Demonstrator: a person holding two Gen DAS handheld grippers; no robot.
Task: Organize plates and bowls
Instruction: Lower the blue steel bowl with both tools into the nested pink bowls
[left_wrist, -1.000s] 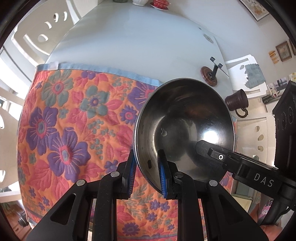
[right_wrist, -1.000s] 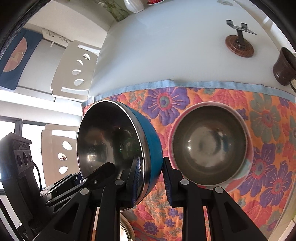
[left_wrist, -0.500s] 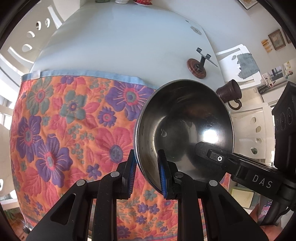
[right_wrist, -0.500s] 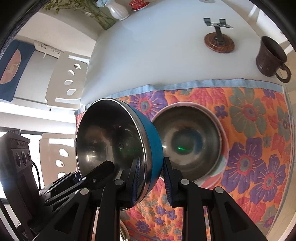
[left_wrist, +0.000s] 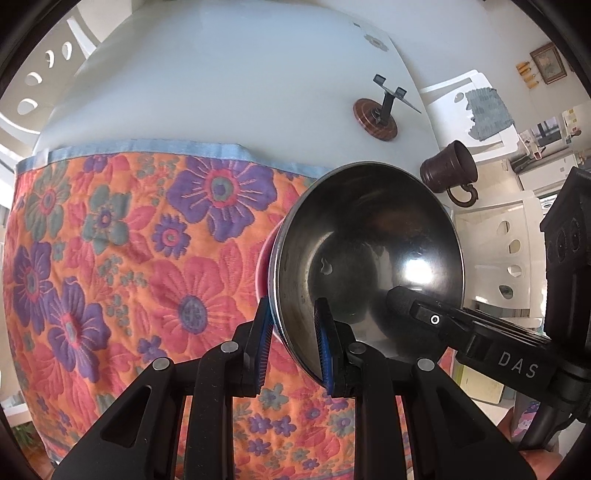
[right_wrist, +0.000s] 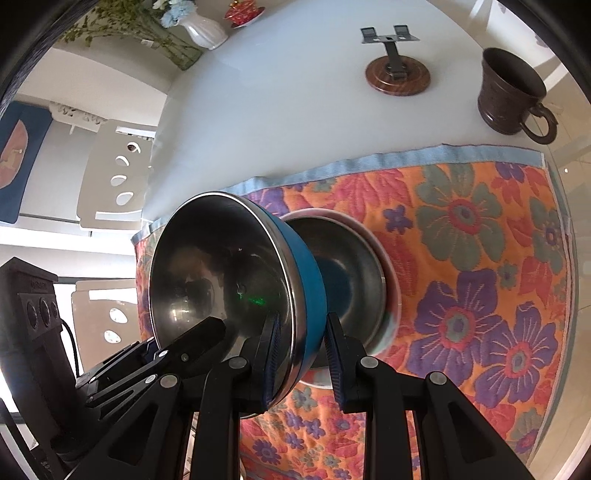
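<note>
Nearest in the right wrist view: right gripper (right_wrist: 301, 354) pinched on the rim of the blue bowl (right_wrist: 236, 280), one finger inside the steel hollow, the other against the blue outer wall. Bowl tipped on edge, hollow facing left, blocking most of what lies behind it. On the opposite rim, left gripper (left_wrist: 291, 343) likewise clamped on the blue bowl (left_wrist: 369, 258), one pad inside, one outside; steel interior fills the middle of the left wrist view and hides the table beyond. Other gripper's black finger seen inside the hollow in each view.

Just behind and partly under the tipped bowl: steel bowl with a pink outside (right_wrist: 354, 266), sitting on the floral cloth (right_wrist: 480, 277), hollow up, its near half covered by the blue one. In the left wrist view only a pink sliver (left_wrist: 263, 266) visible past the rim. Whether the two bowls touch cannot be told.

Further out: floral cloth (left_wrist: 110, 240) ending in a pale blue hem, then bare white table (right_wrist: 277, 92). Past the hem, dark mug (right_wrist: 511, 94) to the right, and a round wooden base with a black stand (right_wrist: 397, 74) left of it, apart. Farthest: white vase with greenery (right_wrist: 205, 31) and a red dish (right_wrist: 243, 11) at the table's far end. White chairs (right_wrist: 110, 177) beside the table.
</note>
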